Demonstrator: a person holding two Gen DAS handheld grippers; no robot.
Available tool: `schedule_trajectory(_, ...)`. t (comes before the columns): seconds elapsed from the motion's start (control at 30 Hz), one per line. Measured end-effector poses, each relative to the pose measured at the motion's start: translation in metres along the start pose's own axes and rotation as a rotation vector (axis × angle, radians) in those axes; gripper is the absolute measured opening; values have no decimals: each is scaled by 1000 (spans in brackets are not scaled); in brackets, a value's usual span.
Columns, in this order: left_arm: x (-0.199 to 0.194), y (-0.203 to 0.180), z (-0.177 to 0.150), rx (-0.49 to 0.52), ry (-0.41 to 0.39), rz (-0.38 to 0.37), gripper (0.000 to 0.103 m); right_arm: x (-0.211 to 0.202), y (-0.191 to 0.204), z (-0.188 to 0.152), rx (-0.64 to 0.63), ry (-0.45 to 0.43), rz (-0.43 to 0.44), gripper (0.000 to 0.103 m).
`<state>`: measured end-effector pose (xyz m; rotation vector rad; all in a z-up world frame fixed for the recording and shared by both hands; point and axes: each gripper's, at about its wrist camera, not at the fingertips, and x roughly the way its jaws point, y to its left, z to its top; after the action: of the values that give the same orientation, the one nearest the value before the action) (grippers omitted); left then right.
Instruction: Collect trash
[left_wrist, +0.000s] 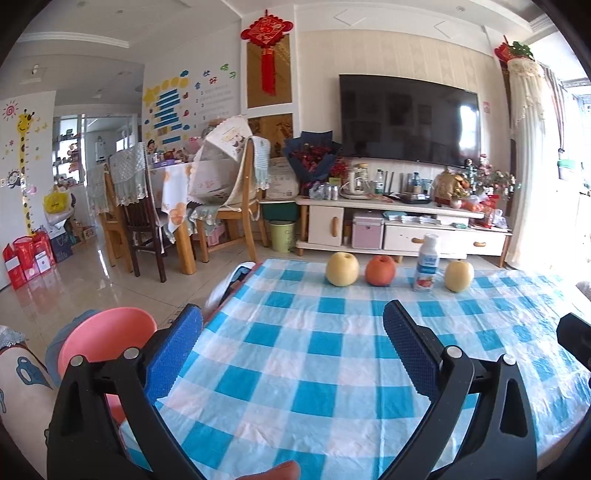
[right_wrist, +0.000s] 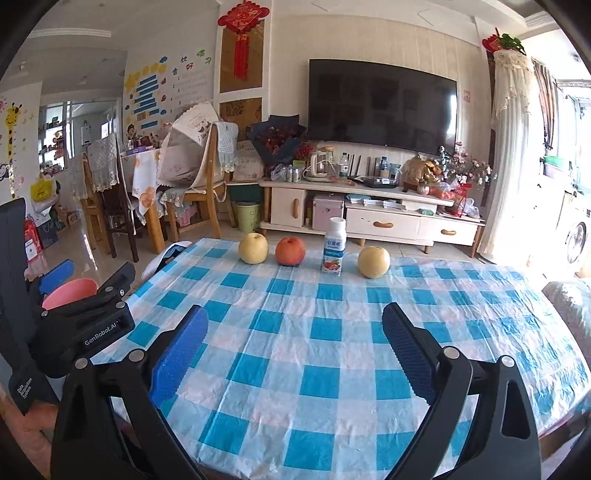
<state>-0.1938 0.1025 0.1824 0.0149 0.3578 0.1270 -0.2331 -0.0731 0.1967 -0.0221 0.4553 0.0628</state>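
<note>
Standing at the table's far edge between an apple (right_wrist: 290, 251) and a pear (right_wrist: 373, 261), the bottle (right_wrist: 333, 246) looks light, smooth, likely empty and tippy; grasp its body mid-height. Both grippers, left (left_wrist: 291, 325) and right (right_wrist: 293, 328), gape empty over the cloth (right_wrist: 295, 332), bin (left_wrist: 107, 336) at left.

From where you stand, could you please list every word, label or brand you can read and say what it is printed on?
"GenRobot.AI": black body of the left gripper, right wrist view.
"Data Acquisition System": black strap below it.
White drink bottle with red fruit label: blue characters too blurred to read.
Colourful wall stickers: characters too small to read.
Red knot ornament: not legible.
</note>
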Motion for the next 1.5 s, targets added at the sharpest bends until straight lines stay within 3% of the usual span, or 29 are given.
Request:
schedule_trajectory(0.5, -59, -39, 8, 65, -55, -71, 99, -66, -34, -10, 24, -81, -118, 96)
schedule_trajectory(0.8, -79, -43, 13, 74, -75, -97, 99, -91, -38, -3, 27, -123, -171, 96)
schedule_trajectory(1.17, -90, -37, 16, 57, -88, -113, 99, -110, -33, 3, 9, -178, -213, 96)
schedule_trajectory(1.5, -93, -38, 17, 58, -80, -125, 99, -108, -33, 3, 10, -167, -217, 96)
